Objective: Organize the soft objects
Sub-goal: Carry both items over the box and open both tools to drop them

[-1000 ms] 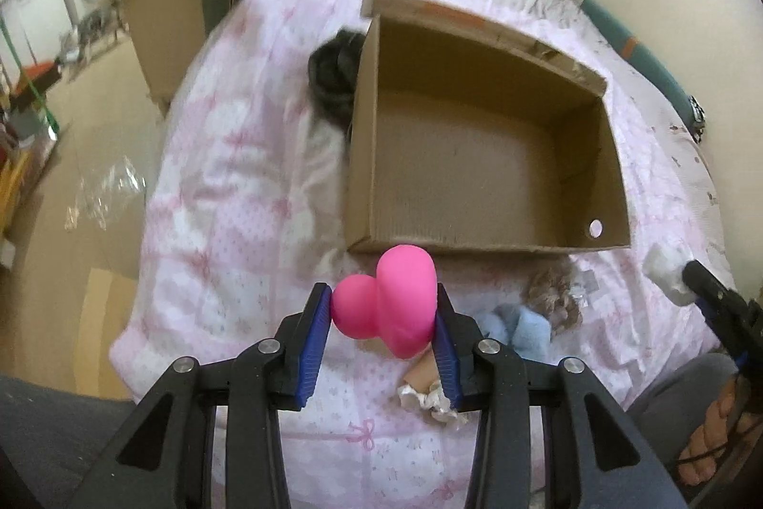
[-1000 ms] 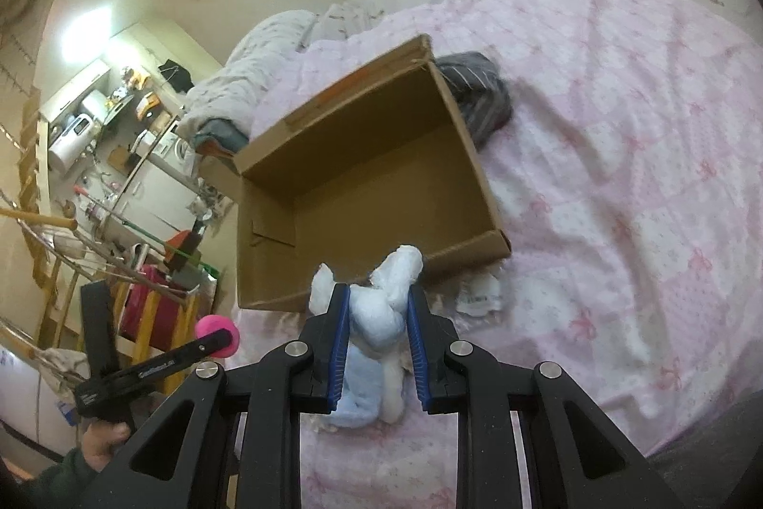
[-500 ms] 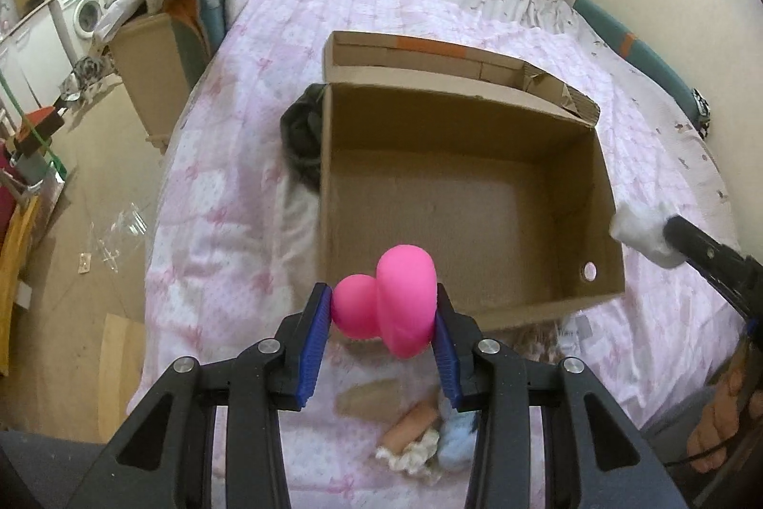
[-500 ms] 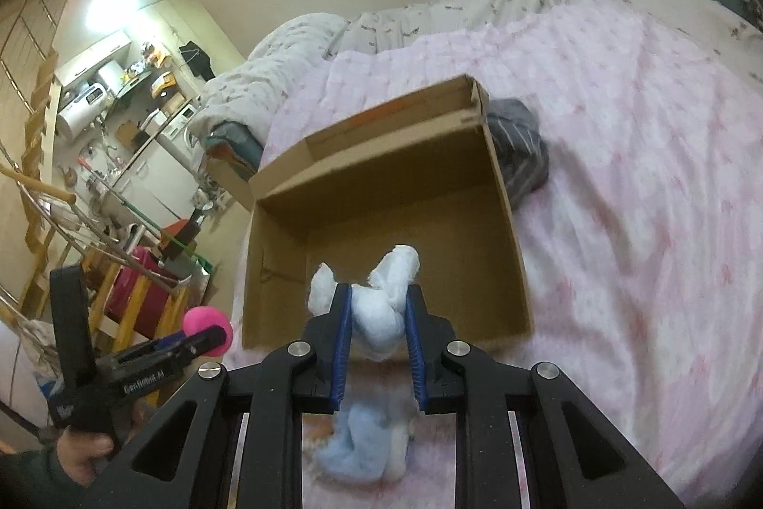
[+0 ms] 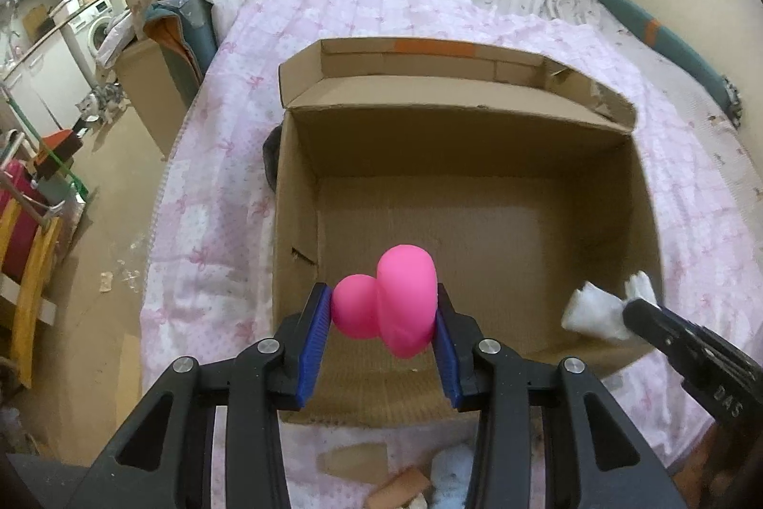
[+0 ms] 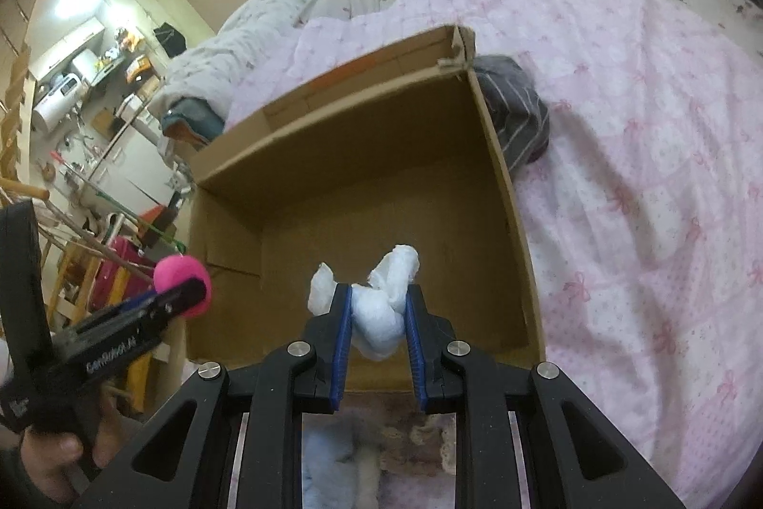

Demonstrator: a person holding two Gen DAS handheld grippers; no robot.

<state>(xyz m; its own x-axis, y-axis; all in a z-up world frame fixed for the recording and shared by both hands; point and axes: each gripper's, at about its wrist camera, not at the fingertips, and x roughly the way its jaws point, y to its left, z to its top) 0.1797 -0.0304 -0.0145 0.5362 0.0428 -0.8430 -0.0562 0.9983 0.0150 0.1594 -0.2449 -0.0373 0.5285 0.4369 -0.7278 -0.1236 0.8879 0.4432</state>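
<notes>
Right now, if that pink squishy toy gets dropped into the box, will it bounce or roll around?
Probably a little. The pink toy has smooth, rounded lobes, so it could roll on the flat floor of the cardboard box. It looks soft and light, so any bounce should be gentle. The left tool pinches it without crushing it, so it's likely springy.

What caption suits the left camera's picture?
Left tool holds pink toy over open cardboard box on bed.

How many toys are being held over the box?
2: a pink toy in the left gripper, a white plush in the right gripper, both above the cardboard box.
</notes>
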